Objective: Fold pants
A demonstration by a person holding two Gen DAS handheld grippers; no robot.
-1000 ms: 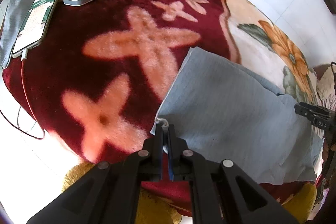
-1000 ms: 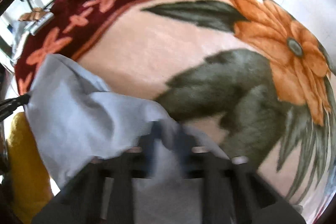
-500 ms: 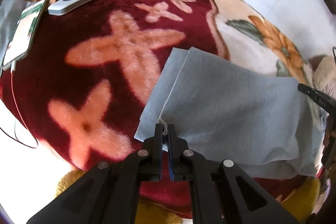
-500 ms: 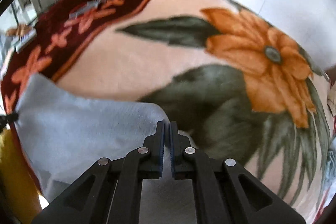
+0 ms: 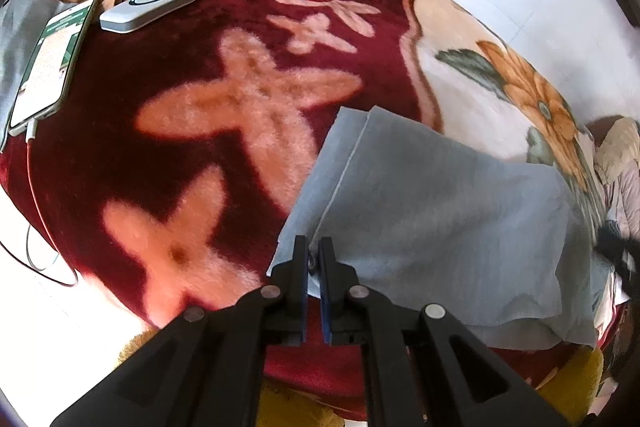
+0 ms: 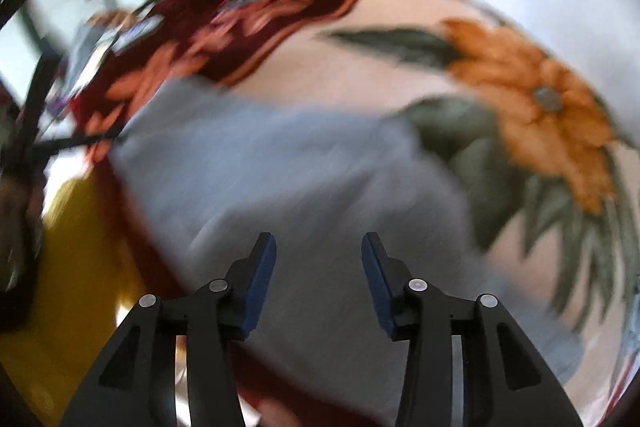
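Floral blanket (image 5: pixel 248 99) — right gripper (image 6: pixel 318 247) just opened, pants (image 5: pixel 440 211) released; left gripper (image 5: pixel 313 247) still pinching hem.

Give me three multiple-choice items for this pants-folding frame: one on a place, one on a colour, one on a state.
1. Where does the phone lie?
A. on the grey pants
B. at the left edge of the blanket, beside the white remote
C. on the orange flower

2. What colour are the pants?
A. light grey-blue
B. yellow
C. black

3. How do the two grippers stand?
A. both wide open
B. left open, right shut on the pants
C. left shut on the pants' edge, right open with nothing between its fingers

Key: 1 B, the phone rests on the dark red blanket next to the remote. 2 A, the folded cloth is pale grey-blue in both views. 3 C, the left gripper pinches the near hem, while the right gripper, whose fingers have just been opening, hangs above the cloth.
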